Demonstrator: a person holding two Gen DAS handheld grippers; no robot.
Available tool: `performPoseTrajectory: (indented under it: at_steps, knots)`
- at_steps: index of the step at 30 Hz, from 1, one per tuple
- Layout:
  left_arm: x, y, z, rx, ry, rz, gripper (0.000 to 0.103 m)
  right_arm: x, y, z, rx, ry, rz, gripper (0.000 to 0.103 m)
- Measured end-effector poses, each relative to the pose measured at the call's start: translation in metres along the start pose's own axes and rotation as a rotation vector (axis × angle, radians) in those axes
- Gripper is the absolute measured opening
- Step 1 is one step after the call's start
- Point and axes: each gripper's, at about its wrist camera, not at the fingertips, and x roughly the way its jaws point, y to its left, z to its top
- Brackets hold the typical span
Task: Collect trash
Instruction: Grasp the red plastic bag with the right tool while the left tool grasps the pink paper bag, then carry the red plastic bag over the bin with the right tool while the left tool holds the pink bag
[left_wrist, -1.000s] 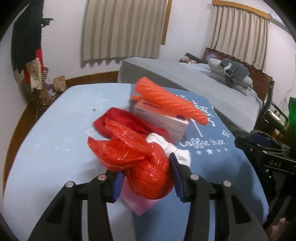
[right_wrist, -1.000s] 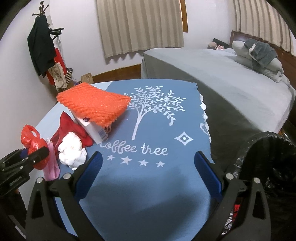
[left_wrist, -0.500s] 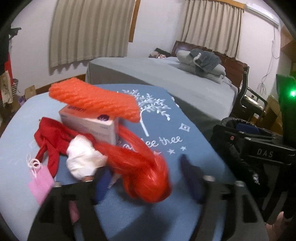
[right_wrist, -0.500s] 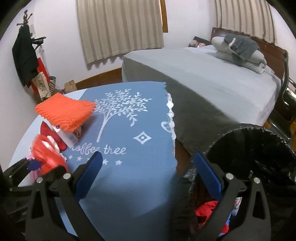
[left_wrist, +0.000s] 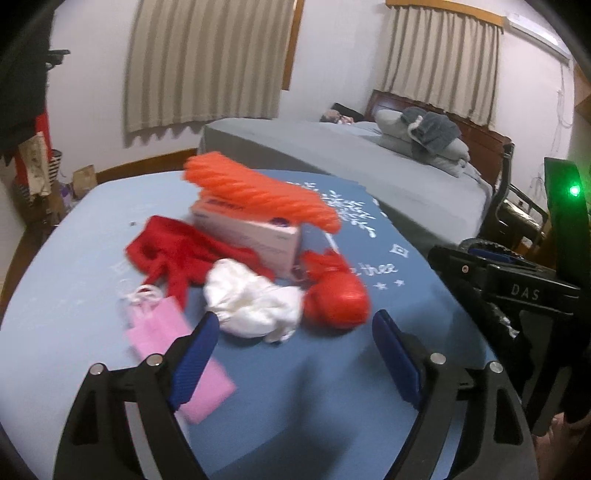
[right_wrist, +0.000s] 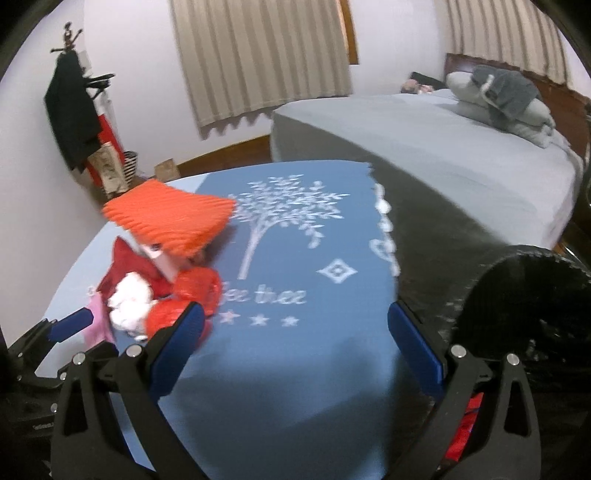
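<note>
Across the blue tablecloth (left_wrist: 92, 258), printed with a white tree and lettering, six pieces of litter lie clustered toward the left, all within the left tool's reach; the right side of the cloth is bare. One black-lined bin (right_wrist: 535, 302) stands off the table's near right edge, beside the right gripper (right_wrist: 295, 343), probably placed there so that items can be carried across and dropped in; something red already shows low inside it. One orange foam sheet (left_wrist: 258, 192) rests on top of one white carton (left_wrist: 251, 232) at the far end of the pile. One dark red cloth or bag (left_wrist: 173, 254) lies left of the carton. One white crumpled wad (left_wrist: 255, 299) sits in front, touching one knotted red plastic bag (left_wrist: 336, 299) on its right. One small pink bag (left_wrist: 162, 332) lies nearest, partly behind the left gripper (left_wrist: 291, 354). Both tongs are spread wide and hold nothing; the red plastic bag lies on the cloth just beyond the left fingertips (left_wrist: 199, 339), blurred.
</note>
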Motion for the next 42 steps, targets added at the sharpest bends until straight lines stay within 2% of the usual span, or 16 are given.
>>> performPoseTrajectory:
  at_steps: [10,19,25,26,29,32,36,38,39,40,42]
  knots:
    - [-0.011,0.052,-0.005,-0.072,-0.016,0.130,0.083,0.021,0.038,-0.001,-0.027,0.020,0.067,0.096]
    - [-0.008,0.075,-0.011,-0.113,0.002,0.183,0.080,0.048,0.066,-0.010,-0.064,0.086,0.109,0.081]
    - [-0.001,0.077,-0.014,-0.126,0.027,0.189,0.079,0.054,0.084,-0.013,-0.118,0.129,0.190,0.050]
    - [0.000,0.077,-0.015,-0.129,0.033,0.189,0.079,0.055,0.087,-0.014,-0.123,0.139,0.215,0.040]
    - [0.004,0.076,-0.015,-0.133,0.056,0.193,0.078,0.051,0.090,-0.015,-0.139,0.139,0.230,0.034]
    - [0.010,0.073,-0.017,-0.130,0.084,0.189,0.075,0.046,0.084,-0.014,-0.139,0.131,0.218,0.032]
    - [0.022,0.070,-0.021,-0.132,0.138,0.180,0.054,0.037,0.070,-0.011,-0.118,0.120,0.195,0.032]
    - [0.023,0.068,-0.020,-0.123,0.140,0.181,0.037,0.033,0.061,-0.010,-0.108,0.115,0.183,0.032]
    - [0.024,0.067,-0.019,-0.124,0.143,0.174,0.024,0.031,0.059,-0.010,-0.104,0.113,0.178,0.032]
    - [0.023,0.067,-0.019,-0.129,0.143,0.174,0.017,0.028,0.056,-0.009,-0.098,0.109,0.174,0.032]
    - [0.020,0.068,-0.017,-0.151,0.137,0.166,0.012,0.023,0.051,-0.008,-0.086,0.100,0.171,0.032]
